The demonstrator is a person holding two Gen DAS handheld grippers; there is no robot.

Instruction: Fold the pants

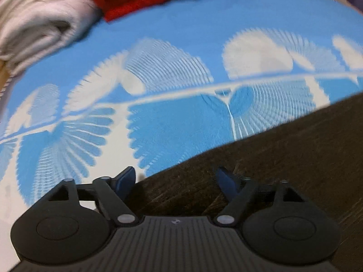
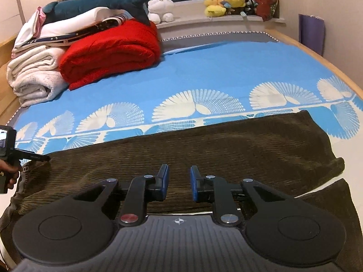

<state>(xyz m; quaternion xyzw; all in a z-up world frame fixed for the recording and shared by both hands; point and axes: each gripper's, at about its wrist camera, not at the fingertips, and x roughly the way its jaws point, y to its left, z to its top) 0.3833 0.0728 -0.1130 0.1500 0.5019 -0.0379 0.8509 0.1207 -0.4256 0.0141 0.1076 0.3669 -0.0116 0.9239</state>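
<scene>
Pants [image 2: 204, 154] cropped below, left gripper [image 1: 177, 181] blurred

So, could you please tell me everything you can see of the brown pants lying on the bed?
The brown pants look like ribbed, corduroy-like fabric. They lie flat across the near part of the blue and white patterned bedspread, waistband at the left in the right wrist view, legs running right; one leg end reaches the bedspread's right side, a second leg lies nearer the camera. The fabric is slightly rumpled. The right gripper hovers above it with nothing between its pads; the left gripper is at the waistband end, contact unclear.
</scene>
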